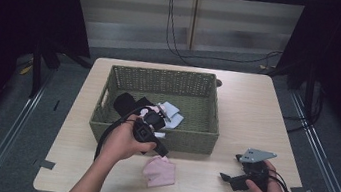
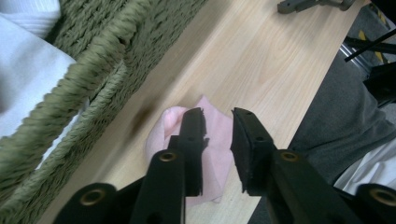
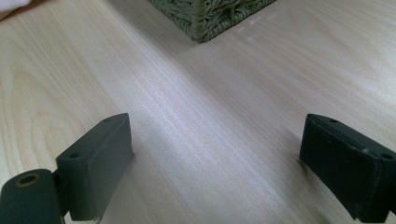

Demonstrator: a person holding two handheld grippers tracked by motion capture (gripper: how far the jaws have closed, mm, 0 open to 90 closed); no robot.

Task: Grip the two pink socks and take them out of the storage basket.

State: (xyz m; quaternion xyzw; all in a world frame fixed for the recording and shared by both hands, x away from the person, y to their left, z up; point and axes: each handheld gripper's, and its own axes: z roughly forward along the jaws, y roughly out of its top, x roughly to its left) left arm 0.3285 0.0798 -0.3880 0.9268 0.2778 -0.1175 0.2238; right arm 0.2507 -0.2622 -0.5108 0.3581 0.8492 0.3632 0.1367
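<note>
A folded pink cloth (image 1: 159, 171) lies on the wooden table (image 1: 247, 112) just in front of a woven olive basket (image 1: 161, 74). My left gripper (image 1: 163, 151) is held over the basket's front wall and points down at the cloth. In the left gripper view its jaws stand a little apart above the pink cloth (image 2: 215, 154), with nothing gripped; the left gripper (image 2: 217, 114) is open. My right gripper (image 1: 225, 178) rests low at the table's right front. In its own view the right gripper (image 3: 217, 126) is wide open over bare wood.
Inside the basket lie a black cloth (image 1: 127, 102) and pale white-blue cloths (image 1: 171, 112), also seen as white cloth (image 2: 23, 70) behind the basket rim (image 2: 93, 70). A basket corner (image 3: 210, 18) shows ahead of the right gripper. Cables run across the floor beyond the table.
</note>
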